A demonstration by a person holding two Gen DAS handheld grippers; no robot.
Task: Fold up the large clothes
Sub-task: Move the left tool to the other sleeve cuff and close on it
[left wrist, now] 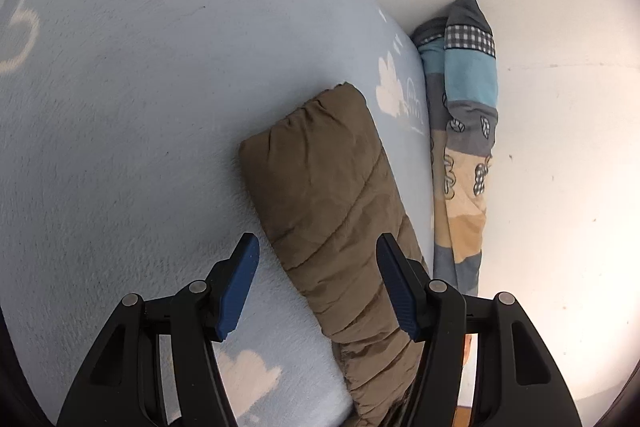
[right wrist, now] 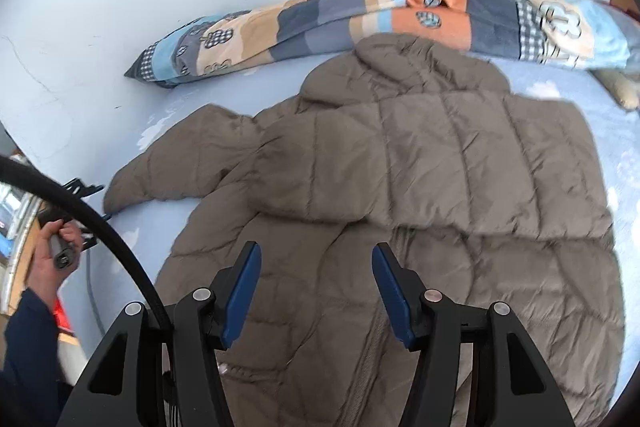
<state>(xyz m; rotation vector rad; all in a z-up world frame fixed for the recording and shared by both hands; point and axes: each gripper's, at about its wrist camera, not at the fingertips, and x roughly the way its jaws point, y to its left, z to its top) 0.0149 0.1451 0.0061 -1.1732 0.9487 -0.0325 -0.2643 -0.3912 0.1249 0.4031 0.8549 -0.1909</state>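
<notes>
Hovering with blue pads spread wide and gripping nothing: left tongs [left wrist: 318, 283], over the brown quilted sleeve [left wrist: 332, 195] of the jacket. Lying flat on the pale blue bed sheet [left wrist: 132, 115], this sleeve, running from 6 o'clock up toward 12 o'clock in the left wrist view, its rounded cuff end pointing at 12. Passing just under the pad at 3 o'clock; whether touching it, cannot tell. Lying squeezed between the bed edge and the white wall [left wrist: 560, 107], at 2 o'clock from the sleeve: a patchwork pillow [left wrist: 464, 131], in blue, grey and beige.

Hanging also wide and not holding any cloth: right tongs [right wrist: 316, 287], above the lower part of the brown puffer jacket [right wrist: 420, 167]. Spreading over the bed in the right wrist view, the jacket, hood at 12 o'clock and touching the pillow, one sleeve stretching toward 9 o'clock. Showing at 8 o'clock near the picture edge: the person's left hand [right wrist: 50, 255], gripping a dark handle, the sleeve of the arm being dark blue. Crossing in front of it, a black cable [right wrist: 100, 223].
</notes>
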